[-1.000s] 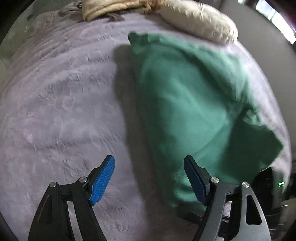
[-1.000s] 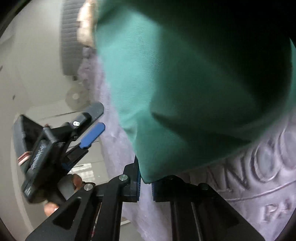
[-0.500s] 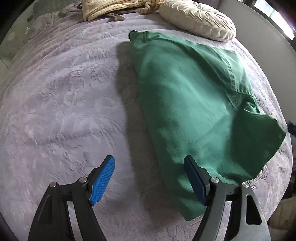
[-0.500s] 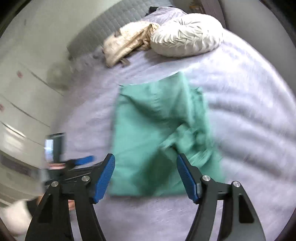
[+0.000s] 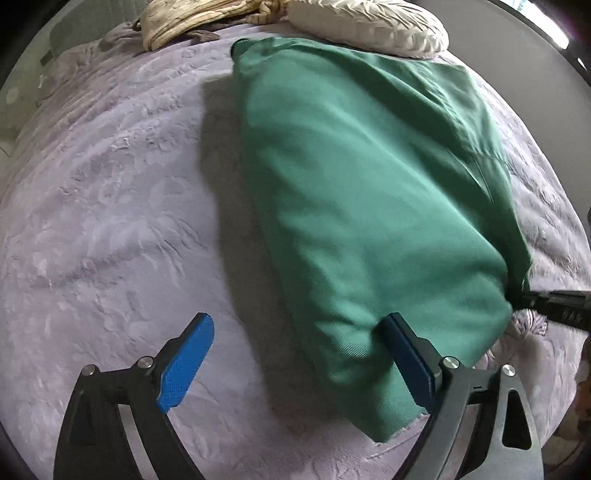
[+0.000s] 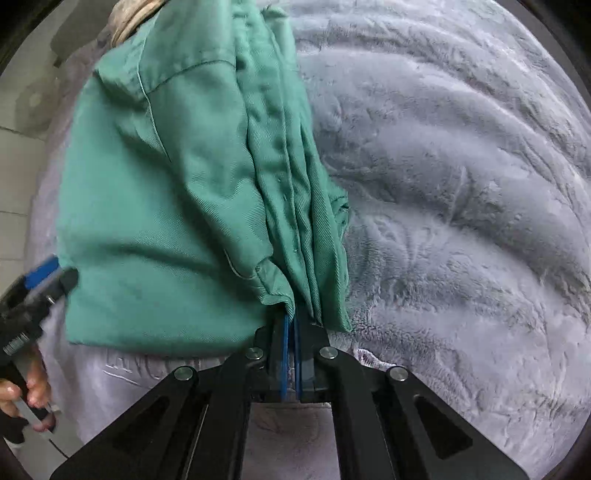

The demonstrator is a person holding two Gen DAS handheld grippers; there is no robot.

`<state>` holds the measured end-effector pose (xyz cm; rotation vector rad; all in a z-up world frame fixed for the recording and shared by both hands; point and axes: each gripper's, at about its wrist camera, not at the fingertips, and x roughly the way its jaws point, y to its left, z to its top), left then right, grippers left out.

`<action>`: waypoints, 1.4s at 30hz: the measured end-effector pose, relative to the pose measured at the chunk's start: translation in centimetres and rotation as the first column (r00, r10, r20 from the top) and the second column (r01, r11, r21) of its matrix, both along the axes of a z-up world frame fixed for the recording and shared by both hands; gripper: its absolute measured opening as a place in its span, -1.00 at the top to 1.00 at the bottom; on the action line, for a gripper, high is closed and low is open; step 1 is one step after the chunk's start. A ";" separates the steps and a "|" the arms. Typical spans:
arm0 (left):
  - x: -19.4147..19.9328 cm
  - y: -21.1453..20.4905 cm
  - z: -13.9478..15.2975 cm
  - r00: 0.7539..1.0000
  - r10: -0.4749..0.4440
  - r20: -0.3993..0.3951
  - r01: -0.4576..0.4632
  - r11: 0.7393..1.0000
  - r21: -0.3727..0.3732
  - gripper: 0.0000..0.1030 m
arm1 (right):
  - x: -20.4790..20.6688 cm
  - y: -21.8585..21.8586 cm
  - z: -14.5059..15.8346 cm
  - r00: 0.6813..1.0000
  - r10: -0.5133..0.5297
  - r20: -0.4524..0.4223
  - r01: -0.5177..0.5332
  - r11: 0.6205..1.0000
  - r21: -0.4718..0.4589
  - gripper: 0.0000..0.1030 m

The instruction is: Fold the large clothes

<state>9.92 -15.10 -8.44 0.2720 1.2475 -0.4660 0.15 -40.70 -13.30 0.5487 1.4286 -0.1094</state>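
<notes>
Fingers [image 6: 280, 354] of the right gripper [image 6: 290, 325] just clamped shut on a bunched edge of the soft green cotton garment [image 5: 362, 192]; left gripper [image 5: 295, 354] just widened, gaping, one blue pad touching the near hem, nothing pinched. Spread half-folded across the plush lilac bedspread [image 5: 110, 221], below a cream round cushion [image 5: 369, 26]. Judged light, limp, prone to sagging; best taken at corners or seams. Plenty of bare bed leftward; bed edge close behind.

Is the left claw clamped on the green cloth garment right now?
No, the left claw stands wide open, its blue pads apart over the green cloth garment.
</notes>
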 end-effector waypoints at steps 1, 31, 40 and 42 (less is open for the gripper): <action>-0.2 -0.1 0.1 1.000 -0.009 0.002 0.009 1.000 0.000 -0.82 | -0.4 -0.7 0.7 0.999 -0.030 0.020 0.030 0.999 0.026 0.96; 0.3 0.4 3.0 0.999 0.023 0.047 -0.021 0.999 -0.038 -0.82 | 8.6 -6.9 2.9 0.973 -0.179 0.147 0.159 0.977 0.139 0.85; 0.4 1.0 0.9 0.998 0.063 -0.016 -0.063 0.998 -0.014 -0.82 | 2.5 -1.5 7.1 0.980 -0.028 0.197 0.013 0.997 0.077 0.85; 0.3 0.9 0.8 0.997 0.072 -0.032 -0.073 0.997 -0.018 -0.82 | 1.8 -1.3 4.3 0.992 -0.027 0.121 0.024 0.999 0.030 0.98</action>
